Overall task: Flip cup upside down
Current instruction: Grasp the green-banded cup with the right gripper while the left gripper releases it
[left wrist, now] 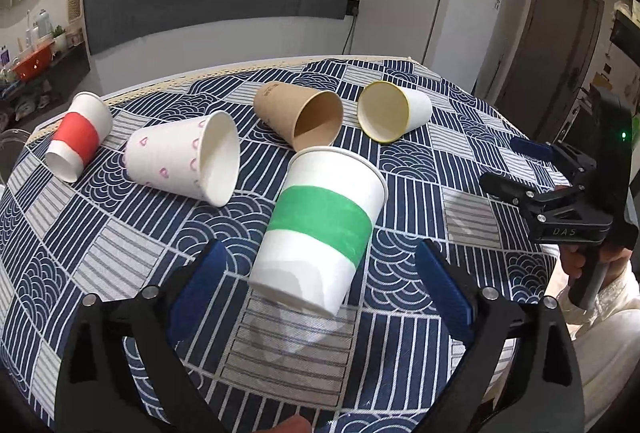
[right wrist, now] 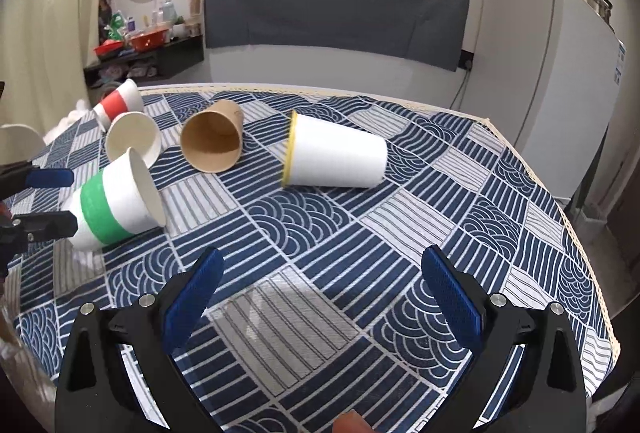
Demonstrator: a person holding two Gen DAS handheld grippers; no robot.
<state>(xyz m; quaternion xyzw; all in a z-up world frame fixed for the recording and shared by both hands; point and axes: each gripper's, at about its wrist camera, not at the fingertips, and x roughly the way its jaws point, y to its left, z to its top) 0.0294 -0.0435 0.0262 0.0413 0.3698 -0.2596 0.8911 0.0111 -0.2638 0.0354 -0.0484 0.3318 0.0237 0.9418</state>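
Note:
Several paper cups lie on their sides on the blue patterned tablecloth (left wrist: 420, 201). A white cup with a green band (left wrist: 320, 229) lies just ahead of my open left gripper (left wrist: 322, 273), base toward the fingers, untouched; it also shows in the right wrist view (right wrist: 116, 205). Behind it lie a white cup with pink hearts (left wrist: 180, 157), a red-banded cup (left wrist: 78, 135), a brown cup (left wrist: 298, 117) and a yellow-rimmed white cup (left wrist: 394, 111) (right wrist: 334, 155). My right gripper (right wrist: 320, 293) is open and empty over bare cloth; it shows at the right in the left wrist view (left wrist: 516, 169).
The table's far edge (right wrist: 320, 91) has a cream trim. A white fridge (right wrist: 560, 73) stands beyond the right corner. A grey cloth covers the wall behind (right wrist: 340, 1). A shelf with clutter (right wrist: 140, 45) is at the far left.

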